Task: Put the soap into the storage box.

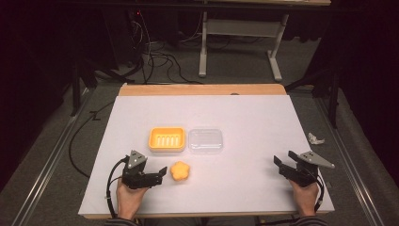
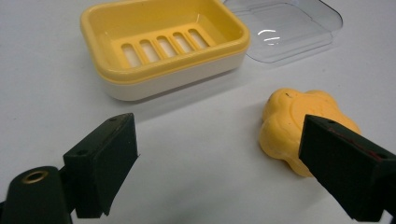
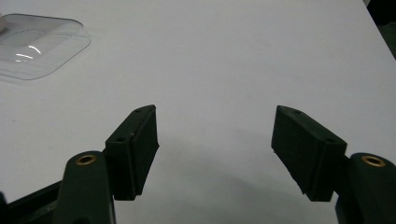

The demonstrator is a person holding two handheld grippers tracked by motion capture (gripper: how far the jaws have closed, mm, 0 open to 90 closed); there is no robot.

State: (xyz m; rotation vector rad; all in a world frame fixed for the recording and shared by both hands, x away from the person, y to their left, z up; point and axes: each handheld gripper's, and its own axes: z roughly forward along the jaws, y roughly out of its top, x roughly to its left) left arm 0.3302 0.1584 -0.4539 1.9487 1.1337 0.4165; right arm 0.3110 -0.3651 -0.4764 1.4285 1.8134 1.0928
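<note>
A yellow soap dish (image 1: 166,139) (image 2: 163,44) with a slotted insert sits near the middle of the white table, and its clear plastic lid (image 1: 205,140) (image 2: 285,28) (image 3: 35,44) lies just to its right. A yellow flower-shaped soap (image 1: 179,171) (image 2: 299,123) rests in front of the dish. My left gripper (image 1: 162,172) (image 2: 219,161) is open, close to the soap's left side; in the left gripper view one jaw partly covers the soap. My right gripper (image 1: 282,162) (image 3: 215,144) is open over bare table at the right, nothing between its jaws.
The white table top (image 1: 244,113) has a wooden strip along its far edge (image 1: 202,89). A crumpled white scrap (image 1: 315,138) lies on the floor at the right. Cables (image 1: 155,56) and a white desk frame (image 1: 240,42) stand beyond the table.
</note>
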